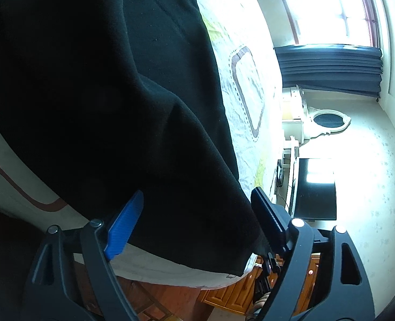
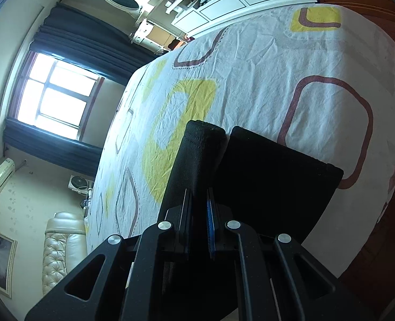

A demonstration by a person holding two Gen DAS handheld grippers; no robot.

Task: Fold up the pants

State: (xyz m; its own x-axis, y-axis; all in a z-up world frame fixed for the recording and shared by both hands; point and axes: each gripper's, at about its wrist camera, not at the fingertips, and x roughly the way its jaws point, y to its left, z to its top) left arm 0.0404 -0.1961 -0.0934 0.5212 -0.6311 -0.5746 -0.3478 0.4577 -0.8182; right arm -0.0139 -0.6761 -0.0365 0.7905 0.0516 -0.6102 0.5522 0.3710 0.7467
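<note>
Your right gripper [image 2: 198,203] is closed on a bunched fold of the black pants [image 2: 264,176]. Your left gripper [image 1: 197,214] stands wide open, pants fabric [image 1: 103,93] draped between its fingers (ungripped). Beyond, the pants lie on the patterned bedsheet [image 2: 277,67].

Pants [image 2: 264,176] lay on the bed [image 2: 277,80], two leg ends side by side toward twelve o'clock, right gripper [image 2: 198,211] at six o'clock, window [image 2: 55,101] at nine o'clock, headboard [image 2: 61,246] at seven o'clock.
</note>
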